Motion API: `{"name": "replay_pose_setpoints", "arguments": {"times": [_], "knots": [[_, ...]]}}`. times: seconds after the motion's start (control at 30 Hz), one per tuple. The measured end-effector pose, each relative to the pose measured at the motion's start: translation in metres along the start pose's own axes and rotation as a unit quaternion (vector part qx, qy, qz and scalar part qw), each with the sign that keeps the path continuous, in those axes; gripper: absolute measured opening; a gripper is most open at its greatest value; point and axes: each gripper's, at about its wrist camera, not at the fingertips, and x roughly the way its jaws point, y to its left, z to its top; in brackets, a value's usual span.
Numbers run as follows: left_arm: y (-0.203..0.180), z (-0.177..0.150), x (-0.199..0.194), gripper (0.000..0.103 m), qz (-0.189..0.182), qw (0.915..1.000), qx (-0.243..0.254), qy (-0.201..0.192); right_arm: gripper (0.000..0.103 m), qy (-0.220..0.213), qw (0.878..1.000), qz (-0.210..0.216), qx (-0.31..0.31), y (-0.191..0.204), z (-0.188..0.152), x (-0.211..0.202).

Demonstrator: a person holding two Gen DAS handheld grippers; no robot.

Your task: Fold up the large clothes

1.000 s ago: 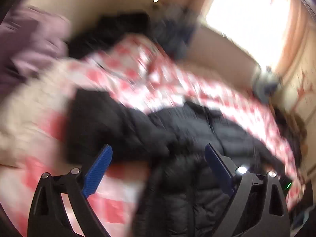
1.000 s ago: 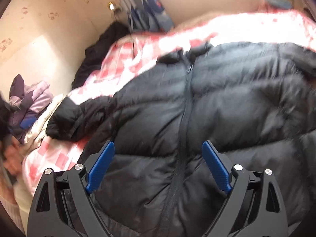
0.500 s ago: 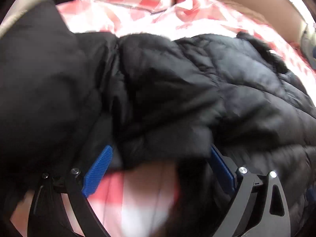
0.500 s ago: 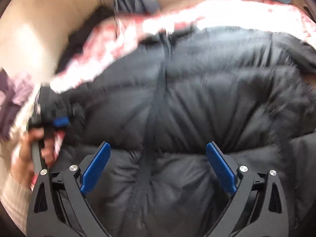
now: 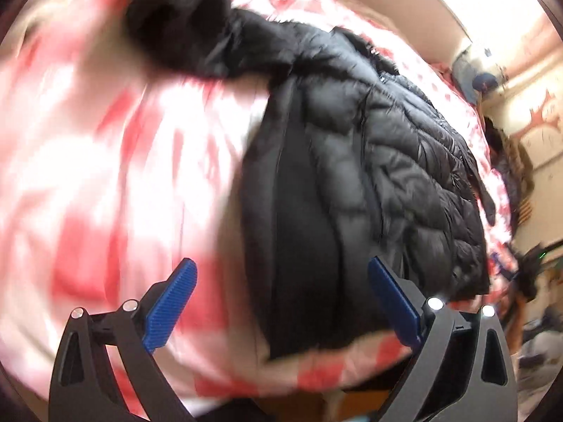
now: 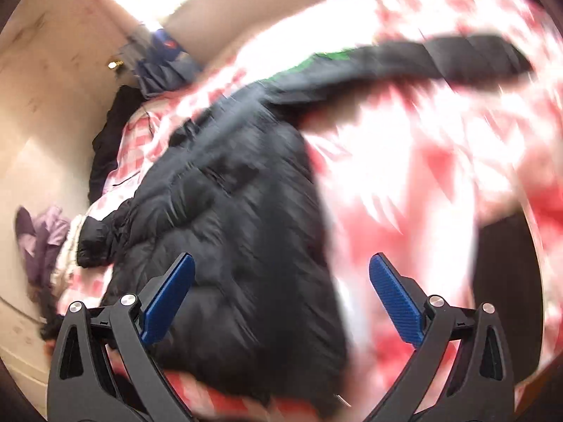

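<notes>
left gripper (image 5: 281, 302) spread, right gripper (image 6: 281, 297) spread

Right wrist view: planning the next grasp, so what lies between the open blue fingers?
In the right wrist view, the black puffer jacket fills the left part of the right gripper gap; red-and-white checked bedding fills the rest.

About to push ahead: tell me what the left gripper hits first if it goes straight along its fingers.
Most likely the black puffer jacket: the left gripper is open, pointing at its near edge on the red-checked bedspread. Blur leaves depth uncertain.
</notes>
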Motion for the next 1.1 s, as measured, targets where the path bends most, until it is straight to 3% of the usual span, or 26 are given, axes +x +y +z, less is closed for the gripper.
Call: {"name": "replay_pose_setpoints", "arguments": {"times": [0.07, 0.17, 0.23, 0.33, 0.37, 0.47, 0.63, 0.67, 0.73, 0.77, 0.8, 0.83, 0.93, 1.1], "knots": [[-0.001, -0.008, 0.006, 0.093, -0.031, 0.9994, -0.014, 0.005, 0.096, 0.029, 0.999, 0.004, 0.014, -0.015, -0.011, -0.002], [-0.001, -0.018, 0.021, 0.093, -0.037, 0.9985, -0.037, 0.019, 0.096, 0.074, 0.996, 0.045, 0.029, -0.021, -0.027, 0.008], [-0.004, -0.024, 0.032, 0.093, -0.066, 0.9953, -0.055, 0.044, 0.096, 0.104, 0.991, 0.075, 0.024, -0.013, -0.033, 0.018], [-0.013, -0.031, 0.019, 0.093, -0.182, 0.9796, -0.081, 0.028, 0.096, 0.104, 0.973, 0.205, 0.021, 0.003, -0.036, 0.008], [-0.016, -0.032, 0.009, 0.094, -0.205, 0.9754, -0.080, 0.010, 0.096, 0.098, 0.974, 0.202, 0.015, 0.006, -0.036, 0.003], [-0.017, -0.034, 0.001, 0.094, -0.178, 0.9812, -0.076, 0.002, 0.096, 0.115, 0.984, 0.138, -0.011, 0.010, -0.036, 0.008], [0.000, -0.035, 0.028, 0.094, -0.122, 0.9863, -0.105, 0.037, 0.095, 0.142, 0.984, 0.109, 0.009, -0.005, -0.040, 0.027], [0.000, -0.035, 0.033, 0.094, -0.114, 0.9868, -0.108, 0.038, 0.092, 0.142, 0.983, 0.114, 0.013, -0.008, -0.041, 0.030], [0.000, -0.036, 0.034, 0.092, -0.117, 0.9869, -0.109, 0.022, 0.062, 0.135, 0.983, 0.124, 0.013, -0.010, -0.044, 0.032], [-0.001, -0.037, 0.033, 0.088, -0.118, 0.9872, -0.106, 0.012, 0.030, 0.131, 0.984, 0.120, 0.012, -0.012, -0.045, 0.032], [-0.006, -0.037, 0.033, 0.062, -0.117, 0.9881, -0.100, 0.009, 0.018, 0.128, 0.984, 0.120, 0.015, -0.014, -0.045, 0.032], [-0.013, -0.036, 0.035, 0.028, -0.097, 0.9915, -0.085, 0.017, 0.017, 0.123, 0.985, 0.123, 0.017, -0.016, -0.044, 0.031], [-0.024, -0.032, 0.027, 0.012, -0.083, 0.9939, -0.073, 0.005, 0.011, 0.113, 0.985, 0.128, 0.011, -0.011, -0.039, 0.029], [-0.037, -0.020, -0.027, 0.010, -0.156, 0.9832, -0.081, -0.050, 0.007, 0.057, 0.980, 0.191, 0.013, 0.017, -0.019, -0.007]]}}
